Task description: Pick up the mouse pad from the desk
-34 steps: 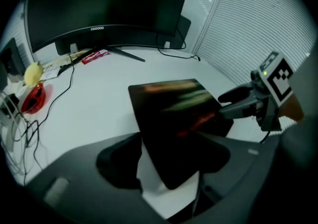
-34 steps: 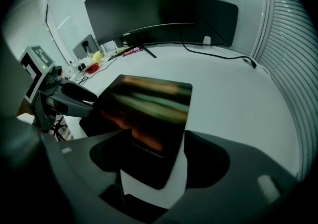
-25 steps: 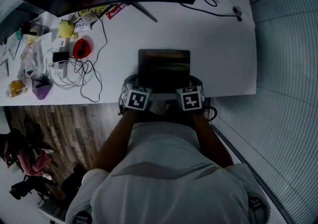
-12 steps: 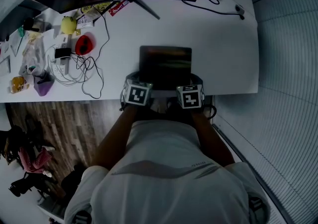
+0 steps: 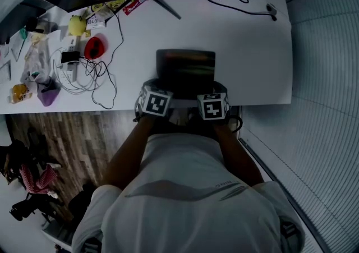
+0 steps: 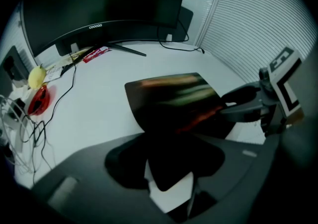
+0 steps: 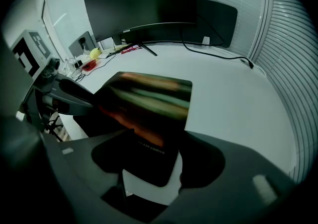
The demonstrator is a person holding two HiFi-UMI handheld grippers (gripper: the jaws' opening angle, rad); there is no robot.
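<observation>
Left gripper view shows your left gripper [image 6: 169, 183] with a near corner of the mouse pad [image 6: 174, 101] between its jaws. They have just been closing and stand at a middling gap, not yet pinching the pad. Your right gripper [image 7: 151, 171] straddles the other near corner, its jaws wide and also just narrowing. The dark pad sits on the white desk [image 5: 247, 44] by its near edge, directly in front of you. To its left lie tangled cables [image 5: 92, 81] and a red object [image 5: 93, 48]. At the desk's back stands the curved monitor [image 6: 109, 4].
</observation>
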